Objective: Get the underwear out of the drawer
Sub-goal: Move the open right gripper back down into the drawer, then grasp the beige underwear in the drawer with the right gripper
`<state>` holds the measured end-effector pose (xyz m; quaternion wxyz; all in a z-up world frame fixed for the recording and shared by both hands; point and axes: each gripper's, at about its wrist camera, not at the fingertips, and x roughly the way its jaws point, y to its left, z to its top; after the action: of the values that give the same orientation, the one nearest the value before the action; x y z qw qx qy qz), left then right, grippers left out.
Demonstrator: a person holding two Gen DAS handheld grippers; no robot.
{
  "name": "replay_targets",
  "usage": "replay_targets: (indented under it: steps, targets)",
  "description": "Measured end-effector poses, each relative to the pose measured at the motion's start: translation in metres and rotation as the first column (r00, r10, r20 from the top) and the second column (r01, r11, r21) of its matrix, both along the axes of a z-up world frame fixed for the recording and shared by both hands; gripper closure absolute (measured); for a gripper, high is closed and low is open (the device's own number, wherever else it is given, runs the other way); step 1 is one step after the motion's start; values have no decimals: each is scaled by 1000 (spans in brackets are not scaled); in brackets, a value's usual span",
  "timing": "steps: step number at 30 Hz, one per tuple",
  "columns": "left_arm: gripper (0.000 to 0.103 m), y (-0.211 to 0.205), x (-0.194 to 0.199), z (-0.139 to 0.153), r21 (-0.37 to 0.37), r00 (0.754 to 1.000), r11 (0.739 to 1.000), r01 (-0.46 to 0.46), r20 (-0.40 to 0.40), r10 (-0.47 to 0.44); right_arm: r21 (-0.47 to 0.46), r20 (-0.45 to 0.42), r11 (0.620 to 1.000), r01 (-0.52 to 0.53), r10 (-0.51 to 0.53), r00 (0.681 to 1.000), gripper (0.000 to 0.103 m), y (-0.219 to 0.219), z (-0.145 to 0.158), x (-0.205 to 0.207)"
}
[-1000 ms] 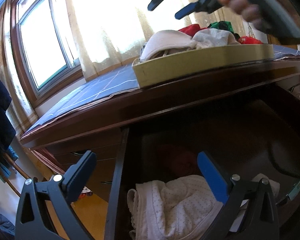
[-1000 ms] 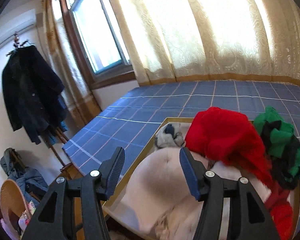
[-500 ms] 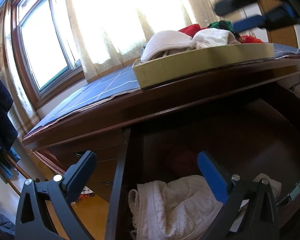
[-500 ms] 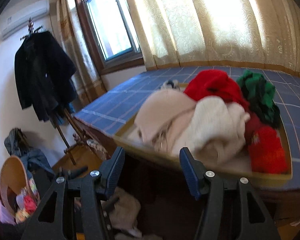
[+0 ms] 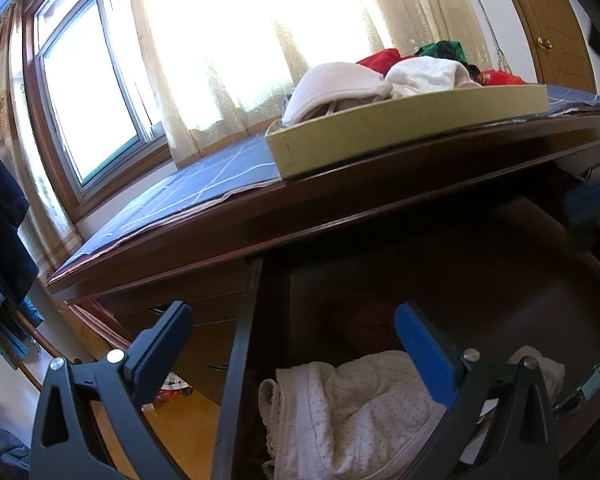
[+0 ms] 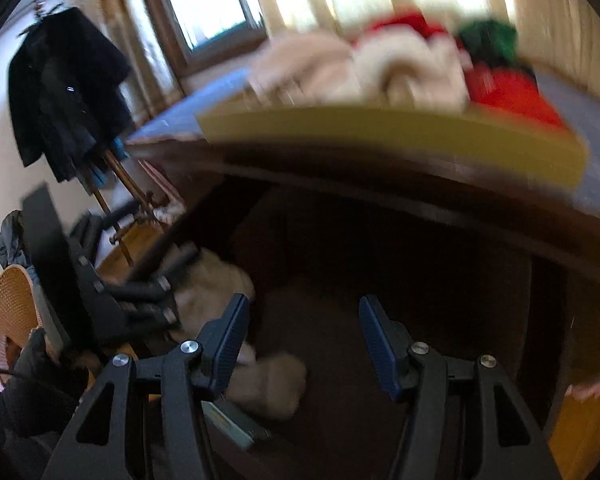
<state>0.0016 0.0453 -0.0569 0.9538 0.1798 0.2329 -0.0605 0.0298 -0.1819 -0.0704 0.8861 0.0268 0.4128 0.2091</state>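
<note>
The dark wooden drawer (image 5: pixel 240 344) stands open below the dresser top. White dotted underwear (image 5: pixel 352 412) lies bunched at its front left, with a dark red garment (image 5: pixel 364 324) behind it. My left gripper (image 5: pixel 296 344) is open and empty, straddling the drawer's left wall just above the underwear. My right gripper (image 6: pixel 304 340) is open and empty over the drawer's dark inside; pale underwear (image 6: pixel 220 292) shows blurred to its left, beside the left gripper (image 6: pixel 140 292). A blurred blue shape at the right edge of the left wrist view is the right gripper (image 5: pixel 592 204).
A yellow tray (image 5: pixel 412 132) heaped with white, red and green clothes sits on the blue checked cloth (image 5: pixel 204 184) on the dresser top, over the drawer. A dark coat (image 6: pixel 68 88) hangs on a rack to the left. A wicker basket (image 6: pixel 8 312) stands on the floor.
My right gripper has dropped from above the tray down in front of the dresser to the open drawer. My left gripper has stayed over the underwear.
</note>
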Motion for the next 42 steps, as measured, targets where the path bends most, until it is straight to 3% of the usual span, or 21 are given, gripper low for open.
replay_targets:
  steps: [7,10,15,21,25,30,32,35,36,39,42]
  targets:
    - [0,0,0,0,3,1000,1000,-3,2,3,87,-222,996,14,5,975,43,-14,-39,9]
    - [0,1,0,1,3,1000,1000,-5,5,5,155,-347,988,25,31,937,43,-10,-57,15]
    - [0,1,0,1,3,1000,1000,-5,7,5,154,-488,988,23,56,871,43,17,-80,25]
    - [0,2,0,2,-1,1000,1000,-4,13,4,136,-523,991,15,59,851,43,44,-85,32]
    - [0,3,0,2,-3,1000,1000,-2,16,2,40,-521,999,16,8,853,43,53,-84,36]
    - [0,4,-2,2,-5,1000,1000,-3,20,3,51,-597,998,44,-5,802,43,57,-100,44]
    - [0,3,-2,2,-5,1000,1000,-2,23,2,38,-600,999,28,0,800,44,60,-99,45]
    - [0,3,-1,2,-5,1000,1000,-2,22,2,28,-607,999,39,-14,795,54,60,-99,48]
    - [0,3,-1,2,-4,1000,1000,-2,20,2,35,-611,998,46,-15,792,63,58,-100,49]
    - [0,3,-1,2,-5,1000,1000,-1,21,1,98,-617,993,70,5,787,67,43,-104,49]
    - [0,3,-1,2,-4,1000,1000,0,21,0,123,-588,987,107,-15,809,68,29,-101,47]
